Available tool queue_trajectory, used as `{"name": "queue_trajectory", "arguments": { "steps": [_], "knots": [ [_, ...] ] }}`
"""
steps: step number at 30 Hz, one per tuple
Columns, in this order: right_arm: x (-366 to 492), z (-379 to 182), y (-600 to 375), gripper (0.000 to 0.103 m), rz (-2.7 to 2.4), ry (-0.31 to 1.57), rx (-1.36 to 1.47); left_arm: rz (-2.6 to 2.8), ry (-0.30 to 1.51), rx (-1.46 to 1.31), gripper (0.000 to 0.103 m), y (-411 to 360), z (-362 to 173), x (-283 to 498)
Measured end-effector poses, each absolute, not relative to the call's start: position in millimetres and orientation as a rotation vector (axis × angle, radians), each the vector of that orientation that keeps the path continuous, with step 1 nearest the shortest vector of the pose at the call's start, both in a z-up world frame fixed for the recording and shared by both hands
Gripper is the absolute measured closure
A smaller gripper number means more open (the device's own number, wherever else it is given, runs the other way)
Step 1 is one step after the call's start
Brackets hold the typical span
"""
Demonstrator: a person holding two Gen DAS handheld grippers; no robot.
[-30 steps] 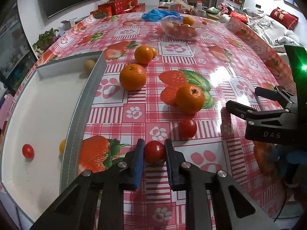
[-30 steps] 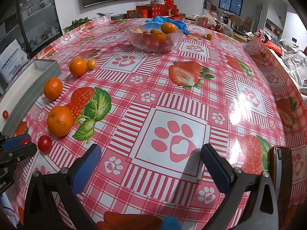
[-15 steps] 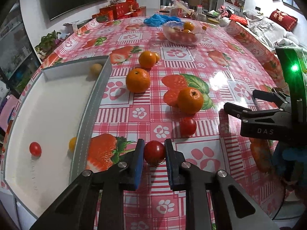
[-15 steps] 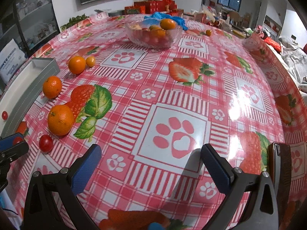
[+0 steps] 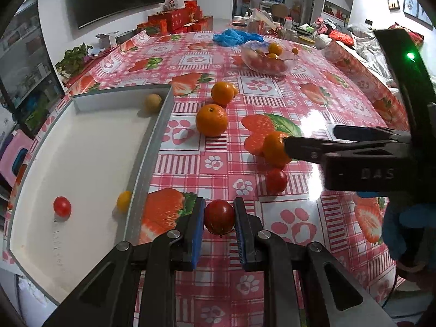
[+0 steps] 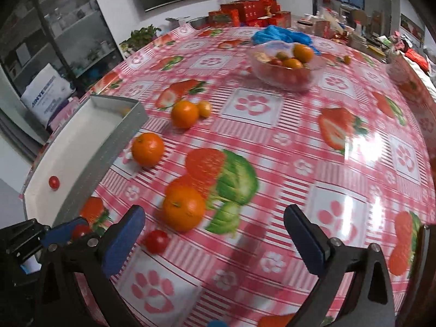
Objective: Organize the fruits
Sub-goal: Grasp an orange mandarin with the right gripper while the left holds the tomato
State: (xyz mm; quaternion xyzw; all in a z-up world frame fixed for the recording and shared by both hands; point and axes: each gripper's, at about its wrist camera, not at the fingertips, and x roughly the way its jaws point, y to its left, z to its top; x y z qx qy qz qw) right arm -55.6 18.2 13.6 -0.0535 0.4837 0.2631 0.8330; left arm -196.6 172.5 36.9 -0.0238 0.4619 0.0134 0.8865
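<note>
The left gripper (image 5: 219, 219) stays clamped on a cherry tomato (image 5: 219, 217), now lifted a little off the strawberry-print tablecloth (image 5: 272, 92) and nearer the white tray (image 5: 147, 150) on its left, so a drop into the tray looks like the next step. The right gripper (image 6: 215, 231), jaws wide open and empty, has swung left toward the near mandarin (image 6: 184, 208) and the loose cherry tomato (image 6: 156, 241) beside it, probably its next pick. Farther off, two more mandarins and the glass bowl (image 5: 268, 60) of fruit are unchanged.

occluded: orange (image 5: 273, 150) behind right gripper (image 5: 310, 143) | blurred: right-wrist view
</note>
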Motion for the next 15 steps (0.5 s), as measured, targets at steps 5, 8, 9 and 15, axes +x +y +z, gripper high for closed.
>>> {"name": "queue_trajectory", "arguments": {
  "steps": [5, 8, 9, 15],
  "knots": [
    [-53.9, 5.7, 38.9, 0.024, 0.572, 1.067, -0.159, 0.036, 0.946, -0.07, 0.081, 180.3, 40.8, -198.6],
    [-55.1, 0.9, 46.1, 0.04, 0.569, 1.085, -0.194, 0.038, 0.938, -0.08, 0.081, 184.8, 43.4, -200.2],
    [-55.8, 1.0, 47.6, 0.045, 0.569, 1.085, -0.205, 0.039, 0.935, -0.083, 0.081, 186.3, 44.6, -200.5],
    [-52.7, 3.0, 44.8, 0.063, 0.585, 1.106, -0.181, 0.051, 0.903, -0.103, 0.081, 197.7, 54.4, -203.7]
  ]
}}
